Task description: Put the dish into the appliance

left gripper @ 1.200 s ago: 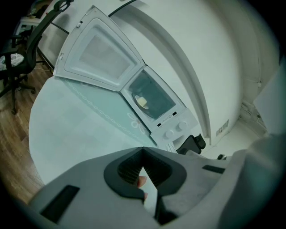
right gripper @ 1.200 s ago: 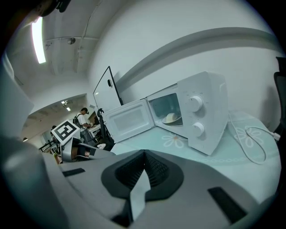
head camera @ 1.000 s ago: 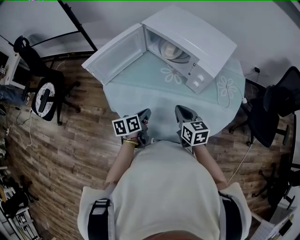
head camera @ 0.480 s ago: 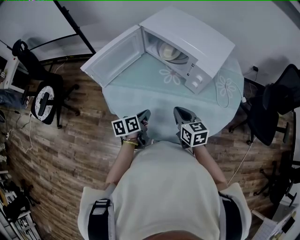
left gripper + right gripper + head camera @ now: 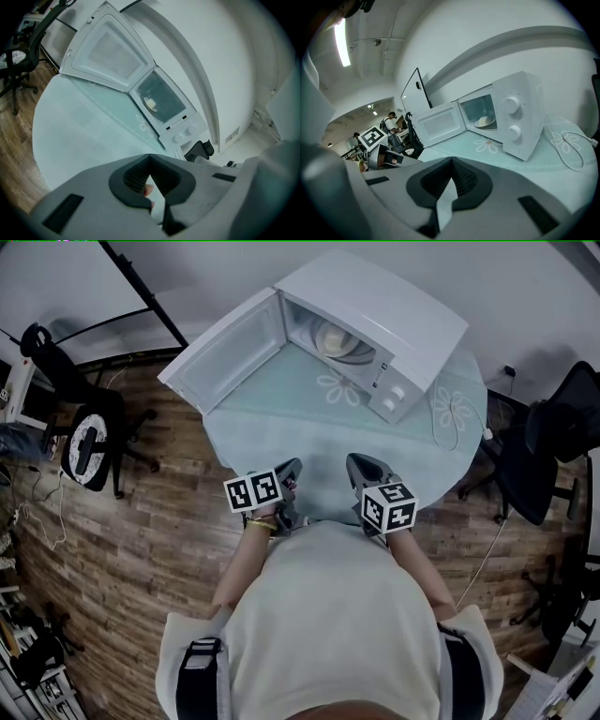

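A white microwave [image 5: 375, 320] stands at the far side of the round table [image 5: 281, 437], its door [image 5: 225, 352] swung wide open to the left. A pale dish [image 5: 337, 338] sits inside the cavity; it also shows as the dish [image 5: 151, 103] in the left gripper view and the dish [image 5: 485, 123] in the right gripper view. Both grippers hover side by side over the table's near edge, close to the person's body. My left gripper [image 5: 291, 470] is shut and holds nothing. My right gripper [image 5: 356, 465] is shut too, with nothing between its jaws.
The microwave's power cord [image 5: 448, 423] lies coiled on the cloth to the right of it. Office chairs stand on the wooden floor at the left [image 5: 89, 432] and right [image 5: 553, 446]. A black stand [image 5: 150, 296] leans behind the door. People [image 5: 391, 123] are far off.
The head view has drifted slightly, so the microwave sits a little further left. Both grippers stay where they were, still shut.
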`<state>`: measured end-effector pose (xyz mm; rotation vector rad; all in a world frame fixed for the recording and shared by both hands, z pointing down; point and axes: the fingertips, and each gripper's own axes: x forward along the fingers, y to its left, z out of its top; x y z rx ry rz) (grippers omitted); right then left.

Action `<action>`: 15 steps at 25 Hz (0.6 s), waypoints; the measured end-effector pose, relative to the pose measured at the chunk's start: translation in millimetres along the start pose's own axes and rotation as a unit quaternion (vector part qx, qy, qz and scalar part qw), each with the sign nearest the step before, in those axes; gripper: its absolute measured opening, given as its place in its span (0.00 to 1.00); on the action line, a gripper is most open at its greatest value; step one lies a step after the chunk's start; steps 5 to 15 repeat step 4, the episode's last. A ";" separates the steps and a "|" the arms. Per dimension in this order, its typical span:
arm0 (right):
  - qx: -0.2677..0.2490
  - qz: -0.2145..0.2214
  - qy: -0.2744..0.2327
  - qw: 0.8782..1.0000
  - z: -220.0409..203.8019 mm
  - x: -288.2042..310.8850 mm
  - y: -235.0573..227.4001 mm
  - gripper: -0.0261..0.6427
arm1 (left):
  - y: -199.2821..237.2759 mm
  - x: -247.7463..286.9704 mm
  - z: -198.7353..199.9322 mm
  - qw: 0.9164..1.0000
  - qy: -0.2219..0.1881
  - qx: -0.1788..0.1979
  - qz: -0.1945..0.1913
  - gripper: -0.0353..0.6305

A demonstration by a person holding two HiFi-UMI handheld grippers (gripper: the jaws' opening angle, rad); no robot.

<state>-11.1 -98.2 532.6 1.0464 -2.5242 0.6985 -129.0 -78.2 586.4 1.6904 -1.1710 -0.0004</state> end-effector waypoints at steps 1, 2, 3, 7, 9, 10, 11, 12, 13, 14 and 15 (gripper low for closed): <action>0.000 0.000 0.000 1.000 -0.1 0.2 -0.1 0.05 | 0.4 0.2 0.0 1.000 0.000 0.000 0.000 0.07; 0.001 0.000 0.000 1.000 0.0 0.4 -0.5 0.05 | 0.6 0.6 0.1 1.000 0.000 -0.001 0.000 0.07; 0.001 0.000 0.000 1.000 0.1 0.7 -0.9 0.05 | 0.7 1.0 0.2 1.000 0.001 -0.001 0.000 0.07; 0.001 0.001 0.000 1.000 0.1 0.9 -1.3 0.05 | 0.8 1.4 0.3 1.000 0.001 -0.002 0.000 0.07; 0.001 0.001 0.000 1.000 0.1 0.9 -1.3 0.05 | 0.8 1.4 0.3 1.000 0.001 -0.002 0.000 0.07; 0.001 0.001 0.000 1.000 0.1 0.9 -1.3 0.05 | 0.8 1.4 0.3 1.000 0.001 -0.002 0.000 0.07; 0.001 0.001 0.000 1.000 0.1 0.9 -1.3 0.05 | 0.8 1.4 0.3 1.000 0.001 -0.002 0.000 0.07; 0.001 0.001 0.000 1.000 0.1 0.9 -1.3 0.05 | 0.8 1.4 0.3 1.000 0.001 -0.002 0.000 0.07; 0.001 0.001 0.000 1.000 0.1 0.9 -1.3 0.05 | 0.8 1.4 0.3 1.000 0.001 -0.002 0.000 0.07; 0.001 0.001 0.000 1.000 0.1 0.9 -1.3 0.05 | 0.8 1.4 0.3 1.000 0.001 -0.002 0.000 0.07; 0.001 0.001 0.000 1.000 0.1 0.9 -1.3 0.05 | 0.8 1.4 0.3 1.000 0.001 -0.002 0.000 0.07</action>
